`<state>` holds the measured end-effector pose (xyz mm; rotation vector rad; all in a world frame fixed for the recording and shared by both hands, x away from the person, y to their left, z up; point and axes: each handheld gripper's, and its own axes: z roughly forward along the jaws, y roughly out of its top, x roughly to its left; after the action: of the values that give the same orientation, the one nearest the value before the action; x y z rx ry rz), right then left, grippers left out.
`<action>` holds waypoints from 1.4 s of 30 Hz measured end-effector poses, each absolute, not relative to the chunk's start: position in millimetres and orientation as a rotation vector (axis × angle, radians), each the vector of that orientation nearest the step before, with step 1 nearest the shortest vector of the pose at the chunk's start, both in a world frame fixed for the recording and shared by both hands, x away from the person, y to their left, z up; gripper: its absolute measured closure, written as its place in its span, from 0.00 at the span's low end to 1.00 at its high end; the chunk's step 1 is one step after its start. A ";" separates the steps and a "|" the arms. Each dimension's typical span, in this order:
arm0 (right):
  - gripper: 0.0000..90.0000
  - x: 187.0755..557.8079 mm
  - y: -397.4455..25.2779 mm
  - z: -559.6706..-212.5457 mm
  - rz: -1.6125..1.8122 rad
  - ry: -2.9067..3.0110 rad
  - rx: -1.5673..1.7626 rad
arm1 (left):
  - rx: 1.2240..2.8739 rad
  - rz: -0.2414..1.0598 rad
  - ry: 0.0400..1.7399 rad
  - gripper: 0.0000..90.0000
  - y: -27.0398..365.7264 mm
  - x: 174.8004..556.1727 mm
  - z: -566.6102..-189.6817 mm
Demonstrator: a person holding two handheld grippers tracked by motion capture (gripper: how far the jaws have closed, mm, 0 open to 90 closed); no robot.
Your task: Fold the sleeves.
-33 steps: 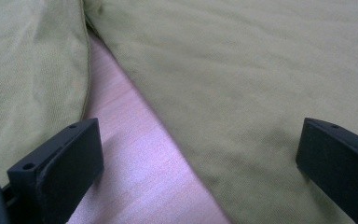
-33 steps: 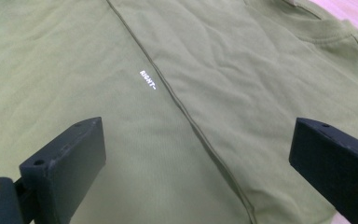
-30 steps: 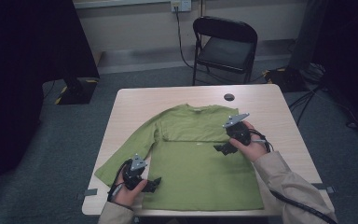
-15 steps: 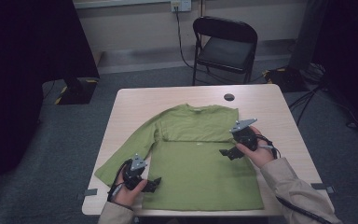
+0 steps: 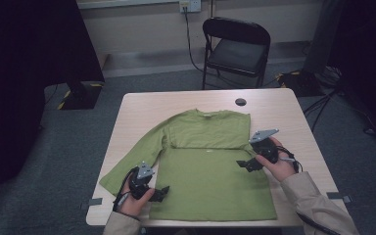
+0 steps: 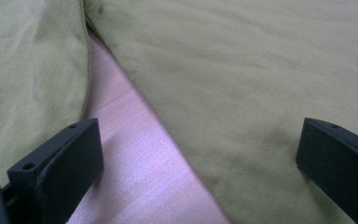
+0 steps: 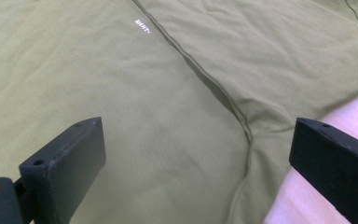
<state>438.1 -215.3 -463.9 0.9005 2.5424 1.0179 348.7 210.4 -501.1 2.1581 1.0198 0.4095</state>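
table (image 5: 137, 110) — light wood | green shirt (image 5: 210, 169) — flat | black disc (image 5: 241, 102)

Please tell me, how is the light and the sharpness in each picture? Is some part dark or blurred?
High view: room edges very dark, table evenly lit, shirt soft but readable. Left gripper view: jaws blurred, bare wood with a pinkish glare, weave of the shirt fairly sharp. Right gripper view: small white print bright and slightly smeared, near jaws out of focus.

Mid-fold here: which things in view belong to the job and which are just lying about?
In the job:
green shirt
left claw, open at the shirt's side edge
right claw, open at the folded edge
table

Lying about:
folding chair
dark round spot on the tabletop
floor cables
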 end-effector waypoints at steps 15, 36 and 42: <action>0.03 422.3 -242.0 -471.7 1.022 2.515 0.948 | 2.158 0.410 1.020 0.00 210.4 348.7 -501.1; 0.03 407.0 -270.3 -480.3 1.004 2.485 0.999 | 2.158 0.409 1.020 0.00 210.4 348.7 -501.1; 0.03 402.6 -278.4 -483.4 0.996 2.472 1.018 | 2.157 0.410 1.020 0.00 210.4 348.7 -501.1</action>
<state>402.6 -278.4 -483.4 1.0177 2.4720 0.9956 348.7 210.4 -501.1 2.1574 1.0203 0.4095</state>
